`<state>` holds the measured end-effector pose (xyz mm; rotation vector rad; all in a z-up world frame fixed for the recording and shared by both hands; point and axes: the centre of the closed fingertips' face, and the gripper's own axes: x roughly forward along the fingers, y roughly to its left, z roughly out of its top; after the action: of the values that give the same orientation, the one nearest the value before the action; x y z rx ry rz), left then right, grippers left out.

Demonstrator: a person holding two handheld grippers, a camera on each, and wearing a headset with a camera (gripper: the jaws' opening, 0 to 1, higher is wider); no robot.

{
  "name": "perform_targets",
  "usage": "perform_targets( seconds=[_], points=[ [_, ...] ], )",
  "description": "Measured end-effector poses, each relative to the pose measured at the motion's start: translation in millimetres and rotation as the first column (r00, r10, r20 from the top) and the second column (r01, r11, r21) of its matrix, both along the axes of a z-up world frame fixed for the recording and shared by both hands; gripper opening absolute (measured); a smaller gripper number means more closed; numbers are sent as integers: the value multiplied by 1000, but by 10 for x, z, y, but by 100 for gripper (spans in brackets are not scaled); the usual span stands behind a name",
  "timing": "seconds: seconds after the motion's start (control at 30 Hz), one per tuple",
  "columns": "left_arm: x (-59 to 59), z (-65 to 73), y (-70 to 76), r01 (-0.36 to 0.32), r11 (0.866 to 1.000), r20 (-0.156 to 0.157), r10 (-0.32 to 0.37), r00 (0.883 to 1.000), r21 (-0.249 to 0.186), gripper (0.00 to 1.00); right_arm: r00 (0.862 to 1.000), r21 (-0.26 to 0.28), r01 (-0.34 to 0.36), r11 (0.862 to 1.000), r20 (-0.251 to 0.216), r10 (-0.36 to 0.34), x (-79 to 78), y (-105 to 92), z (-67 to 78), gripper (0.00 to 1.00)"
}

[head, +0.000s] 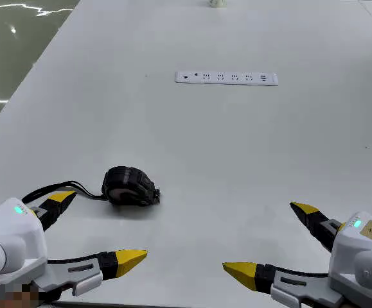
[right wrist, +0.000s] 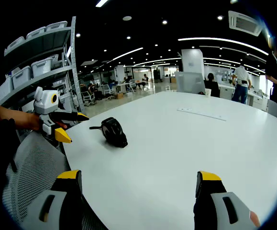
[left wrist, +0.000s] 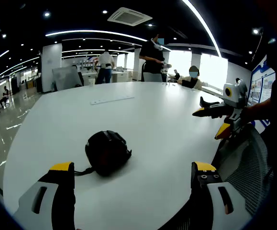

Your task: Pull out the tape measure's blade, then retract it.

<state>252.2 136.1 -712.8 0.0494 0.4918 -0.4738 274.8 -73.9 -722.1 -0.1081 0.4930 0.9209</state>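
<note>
Tape measure (head: 130,187) is a chunky, rounded black case with a thin black strap trailing off it. It's sitting on the smooth white table (head: 250,147) just ahead of your left gripper (head: 103,224), not touching either of its yellow-tipped fingers (head: 129,258). Your left jaws are spread wide on nothing, and your right gripper (head: 264,236) is splayed just as wide, well off to the tape's right.

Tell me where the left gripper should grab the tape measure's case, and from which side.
Grip the tape measure across its rounded black case, coming in from the strap side, where the open left gripper sits closest. That likely leaves the small nub on the opposite end, probably the blade tip, free for the open right gripper to pull.
</note>
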Motion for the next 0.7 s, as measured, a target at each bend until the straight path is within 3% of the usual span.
perform_targets(
  seconds=[0.7],
  points=[
    [-2, 20, -2, 2, 1000, 4, -2, 1000, 2, 99, 1000, 5, 7, 1000, -7, -7, 13, -8, 3, 99]
  ],
)
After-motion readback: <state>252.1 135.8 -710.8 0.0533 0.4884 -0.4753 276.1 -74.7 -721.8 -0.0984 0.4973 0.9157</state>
